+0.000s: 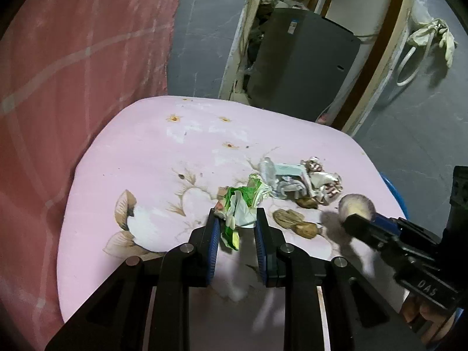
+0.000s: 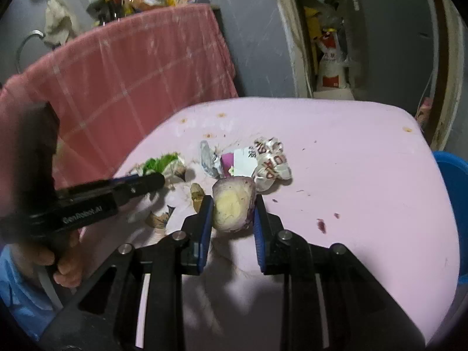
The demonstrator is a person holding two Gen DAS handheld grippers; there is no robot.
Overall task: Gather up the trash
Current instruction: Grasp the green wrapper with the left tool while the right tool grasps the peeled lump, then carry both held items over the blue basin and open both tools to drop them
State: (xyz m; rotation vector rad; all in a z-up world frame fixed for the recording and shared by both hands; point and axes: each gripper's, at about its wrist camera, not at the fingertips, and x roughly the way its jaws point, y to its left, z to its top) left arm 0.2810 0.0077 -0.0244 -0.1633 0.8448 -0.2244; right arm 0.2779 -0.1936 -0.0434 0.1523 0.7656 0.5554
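On the pink table (image 1: 152,158) lies a small heap of trash. My left gripper (image 1: 237,219) is shut on a crumpled green and white wrapper (image 1: 238,207), its pads pressing both sides. In the right wrist view, that gripper (image 2: 158,180) reaches in from the left over the green wrapper (image 2: 162,161). My right gripper (image 2: 232,204) is shut on a cut vegetable piece (image 2: 234,207) with purple skin and pale flesh. From the left wrist view the right gripper (image 1: 352,219) comes in at the right with the vegetable piece (image 1: 356,206) at its tip.
Crumpled white and red wrappers (image 1: 318,180) (image 2: 272,161) and brown peels (image 1: 288,218) (image 2: 197,193) lie mid-table. A blue bin (image 2: 453,181) stands off the table's right edge. A red checked cloth (image 1: 73,73) hangs at the left. A grey appliance (image 1: 304,58) stands behind.
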